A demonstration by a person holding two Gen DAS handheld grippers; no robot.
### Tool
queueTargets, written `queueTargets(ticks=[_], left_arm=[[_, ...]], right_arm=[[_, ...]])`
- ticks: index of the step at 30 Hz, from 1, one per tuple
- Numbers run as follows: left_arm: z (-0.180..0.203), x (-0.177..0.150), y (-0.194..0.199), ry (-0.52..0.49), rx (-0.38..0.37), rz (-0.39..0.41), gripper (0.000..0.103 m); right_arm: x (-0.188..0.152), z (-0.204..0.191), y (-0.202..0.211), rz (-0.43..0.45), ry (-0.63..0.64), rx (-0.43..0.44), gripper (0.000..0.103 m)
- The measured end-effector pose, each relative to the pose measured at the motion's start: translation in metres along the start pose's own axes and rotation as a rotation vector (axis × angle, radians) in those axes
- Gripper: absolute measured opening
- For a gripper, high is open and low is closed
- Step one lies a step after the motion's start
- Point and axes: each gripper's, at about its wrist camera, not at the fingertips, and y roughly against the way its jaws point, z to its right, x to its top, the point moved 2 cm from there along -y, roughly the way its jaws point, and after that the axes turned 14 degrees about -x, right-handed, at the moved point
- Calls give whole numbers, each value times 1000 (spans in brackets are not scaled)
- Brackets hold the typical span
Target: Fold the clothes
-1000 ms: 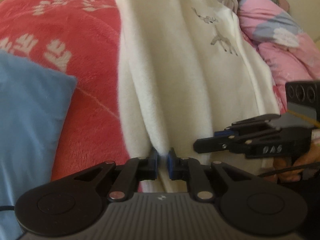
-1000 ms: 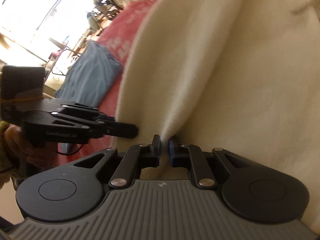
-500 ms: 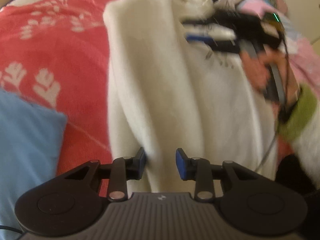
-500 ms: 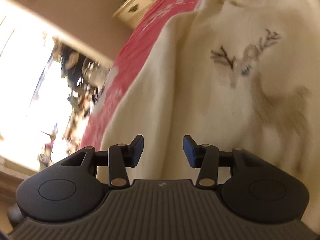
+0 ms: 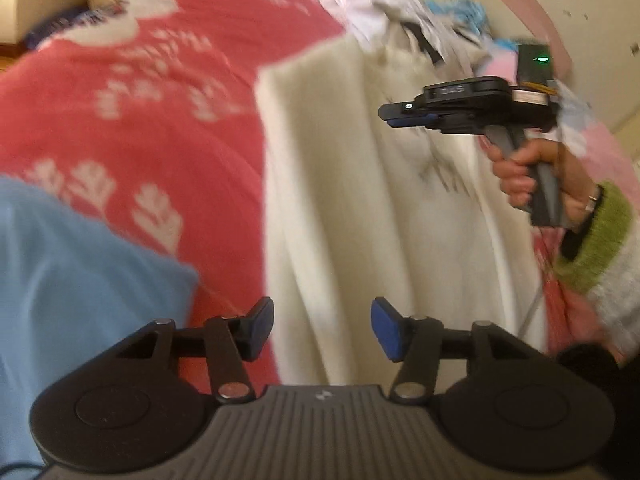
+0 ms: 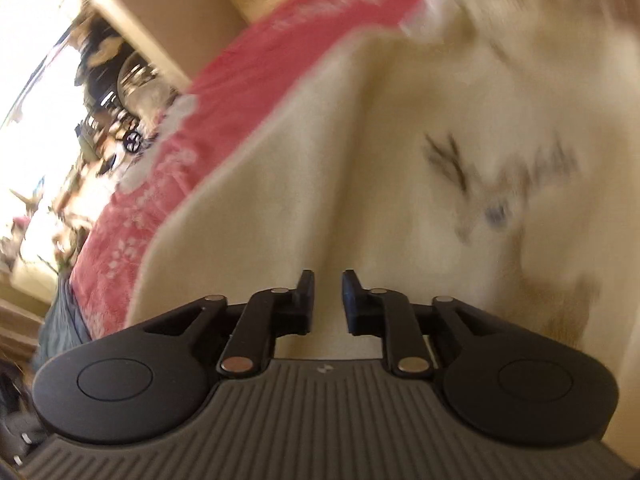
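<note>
Between the left gripper's (image 5: 322, 328) half-spread, just-opening jaws: nothing held; the cream sweater's (image 5: 360, 200) near hem lies directly beneath. Sweater: flat on red blanket (image 5: 160, 100), long axis running away from this gripper. Right gripper (image 6: 327, 298): jaws narrow, just closing, empty, above the chest print, nearer the collar.
</note>
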Motion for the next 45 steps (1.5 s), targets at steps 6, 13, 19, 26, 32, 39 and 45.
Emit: queueTargets(ticks=[6,13,19,26,32,39,45], left_arm=[[-4,25,-33,-25,31,47,57],[7,31,-24,-74,52,44,58],[-11,76,-8,-47,170,156,57],[-39,126,-67,-98,68,100,58],[-44,146,-114,-201,91,92,57],[-83,157,-107,38,-52,226,50],[-104,160,-100,142,-157,241,49]], right_arm=[[33,-86,-15,9,255,80,52],[11,-135,-42,-16,557,-35,27],[10,-83,-14,48,322,101,10],[-5,-40,1,120,112,192,10],[-10,-29,4,151,26,258,10],[-12,-34,0,163,21,283,14],[-12,-22,-2,153,-85,332,30]])
